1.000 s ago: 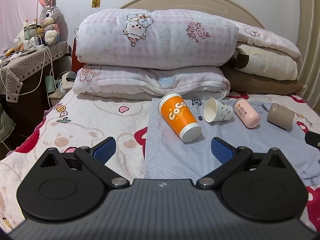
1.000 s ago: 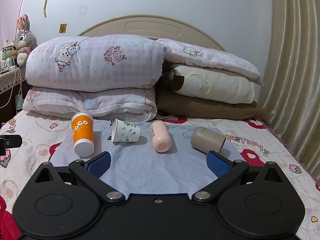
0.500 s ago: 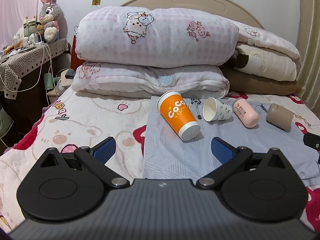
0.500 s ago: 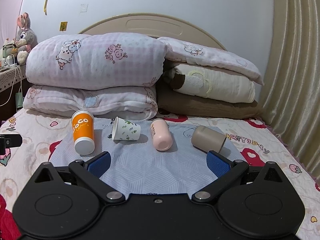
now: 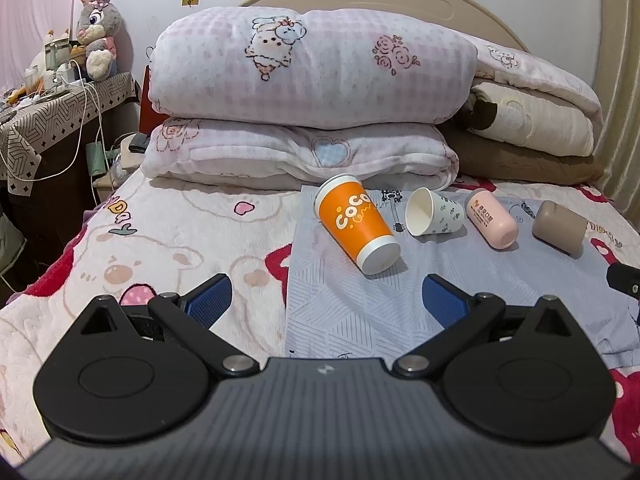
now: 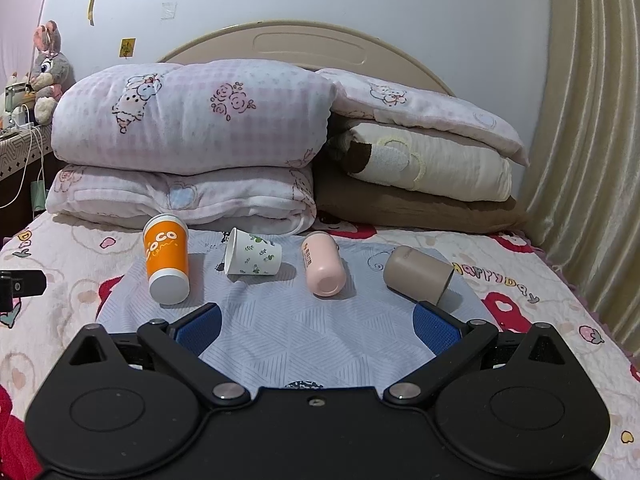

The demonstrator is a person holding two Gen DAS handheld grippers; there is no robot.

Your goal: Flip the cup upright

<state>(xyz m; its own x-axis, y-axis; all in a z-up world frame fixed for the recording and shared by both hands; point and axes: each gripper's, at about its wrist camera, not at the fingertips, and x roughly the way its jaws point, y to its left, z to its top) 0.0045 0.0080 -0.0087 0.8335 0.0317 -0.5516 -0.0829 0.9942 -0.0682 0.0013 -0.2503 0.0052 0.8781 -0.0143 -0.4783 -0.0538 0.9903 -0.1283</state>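
Orange paper cup (image 5: 357, 227) is lying on its side on the grey cloth (image 5: 360, 304), toward the bed's head. Left gripper (image 5: 326, 298) and right gripper (image 6: 316, 326), both wide open and empty, should be closed gently across its wall, lest it be crushed.

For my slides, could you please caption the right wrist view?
Open right gripper faces four cups lying on a grey cloth on the bed.

Bare grey cloth (image 6: 304, 332) fronts the cups; stacked quilts (image 6: 188, 152) block behind.
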